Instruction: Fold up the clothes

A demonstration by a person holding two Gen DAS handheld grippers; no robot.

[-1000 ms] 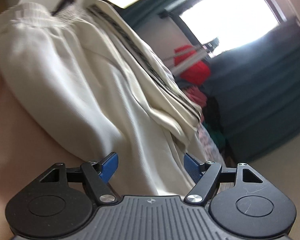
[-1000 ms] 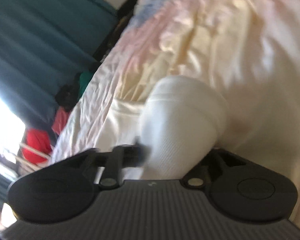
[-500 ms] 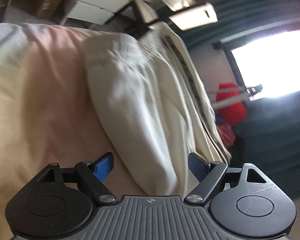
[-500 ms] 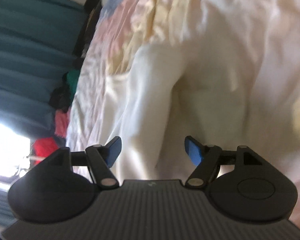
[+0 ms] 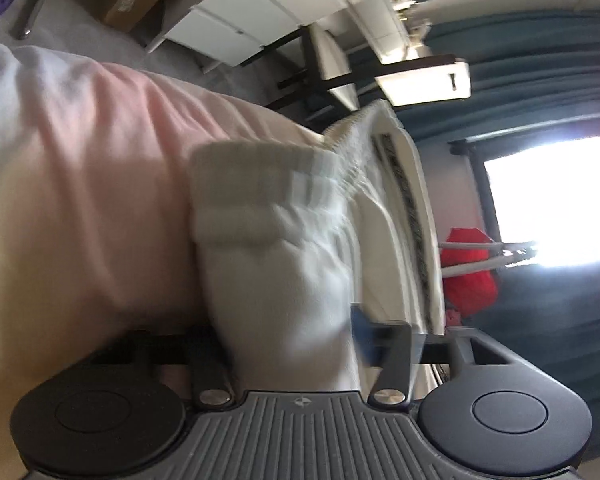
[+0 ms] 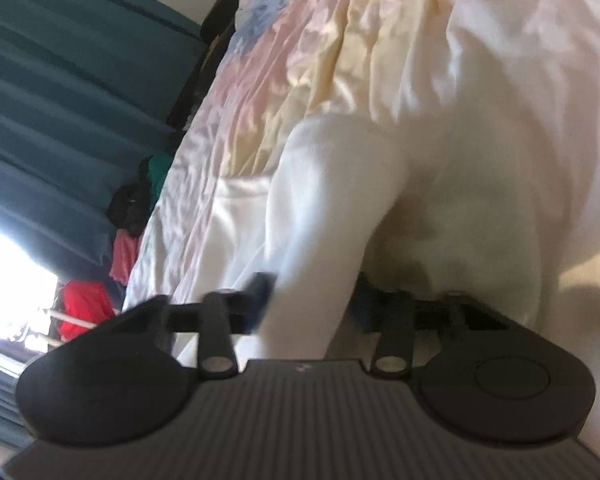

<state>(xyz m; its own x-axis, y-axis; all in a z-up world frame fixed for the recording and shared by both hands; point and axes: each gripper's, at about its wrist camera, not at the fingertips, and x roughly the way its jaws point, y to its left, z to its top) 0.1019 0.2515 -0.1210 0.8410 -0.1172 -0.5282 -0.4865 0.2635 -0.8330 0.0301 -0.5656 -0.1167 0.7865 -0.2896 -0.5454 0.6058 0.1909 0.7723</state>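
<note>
A cream garment point(image 5: 284, 248) with a ribbed waistband and a dark side stripe lies on the pastel bedsheet point(image 5: 80, 160). My left gripper point(image 5: 296, 340) is shut on a thick fold of it near the waistband; the left finger is hidden behind the cloth. In the right wrist view the same cream garment point(image 6: 340, 208) rises in a bunched fold from the sheet point(image 6: 320, 60). My right gripper point(image 6: 312, 300) is shut on that fold, with blue pads showing either side of the cloth.
A white dresser point(image 5: 268, 20) and dark table frame stand past the bed edge. A red garment point(image 5: 468, 272) hangs on a rack by the bright window. Teal curtains point(image 6: 60, 100) and a pile of clothes point(image 6: 140, 196) lie beyond the bed.
Both grippers were open half a second ago and have closed on folds of the cream garment. The left view has swung toward the waistband.
</note>
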